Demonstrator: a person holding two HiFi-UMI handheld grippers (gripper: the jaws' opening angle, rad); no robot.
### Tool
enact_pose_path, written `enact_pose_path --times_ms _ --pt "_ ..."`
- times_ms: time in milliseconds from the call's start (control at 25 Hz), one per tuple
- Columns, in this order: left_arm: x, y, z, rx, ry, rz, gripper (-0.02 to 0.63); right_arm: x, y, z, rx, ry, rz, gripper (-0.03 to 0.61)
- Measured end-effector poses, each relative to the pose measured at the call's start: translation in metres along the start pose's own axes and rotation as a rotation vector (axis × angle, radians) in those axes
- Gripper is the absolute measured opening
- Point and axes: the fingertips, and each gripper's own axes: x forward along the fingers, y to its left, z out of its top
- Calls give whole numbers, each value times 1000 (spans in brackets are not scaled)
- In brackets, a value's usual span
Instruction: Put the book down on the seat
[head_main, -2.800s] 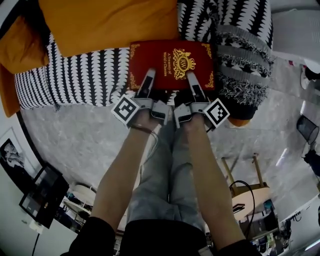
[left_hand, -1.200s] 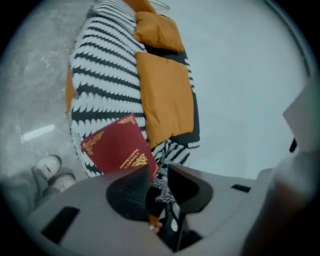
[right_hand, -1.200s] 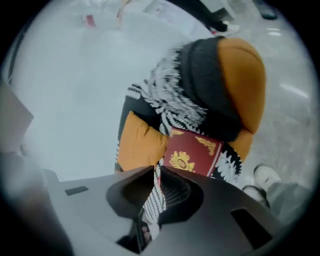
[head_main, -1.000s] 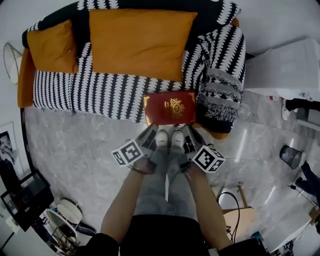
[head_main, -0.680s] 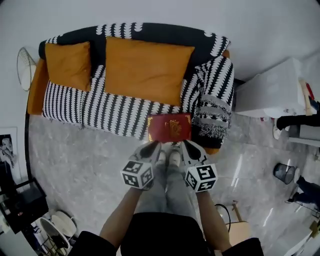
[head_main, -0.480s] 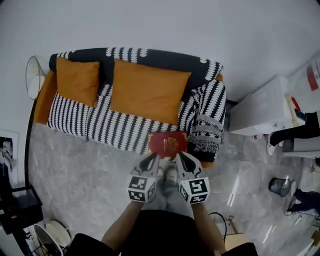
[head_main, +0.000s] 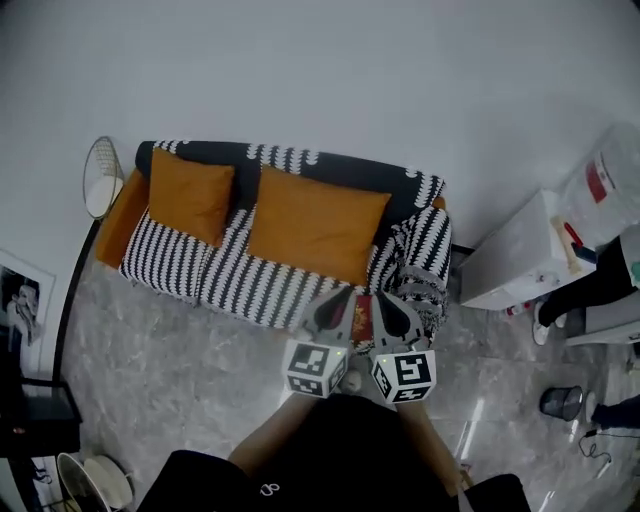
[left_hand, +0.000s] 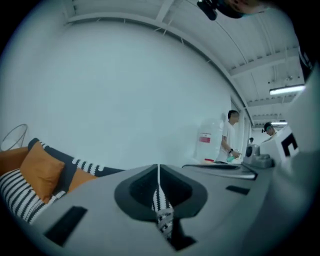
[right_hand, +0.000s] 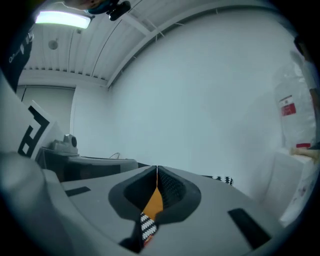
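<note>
Jaws of the left gripper (left_hand: 158, 175) and right gripper (right_hand: 157, 175) are closed together, holding nothing. Only the head view shows the red hardback book (head_main: 362, 320) on the black-and-white striped sofa (head_main: 240, 285).

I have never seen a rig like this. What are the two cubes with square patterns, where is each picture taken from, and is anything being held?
There is no robot here. A person holds a two-jaw gripper in each hand, and the patterned cubes are part of those grippers. The head view comes from a camera on the person's head. It looks down past the left gripper and right gripper at a sofa with a striped cover, a small orange cushion and a large orange cushion. A red book lies on the seat, partly hidden by the grippers. The other two pictures come from cameras riding on each gripper, looking along its jaws. Both pairs of jaws are shut and hold nothing.
</note>
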Motion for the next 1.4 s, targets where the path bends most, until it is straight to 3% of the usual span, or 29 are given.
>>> enact_pose_path --times_ms 120,320,520,1000,1400 --pt "1 -5 18 18 -30 4 21 6 10 16 45 -4 39 14" --pt "-1 -4 37 58 -87 75 20 8 8 40 4 -50 21 12" --pt "3 -12 58 119 -135 45 20 8 8 51 5 -79 36 12" --pt "13 -26 68 155 -154 35 20 -3 -14 67 -72 -122 -58 9" --pt "15 -27 63 156 -143 43 20 -4 -17 66 -70 -127 -59 9"
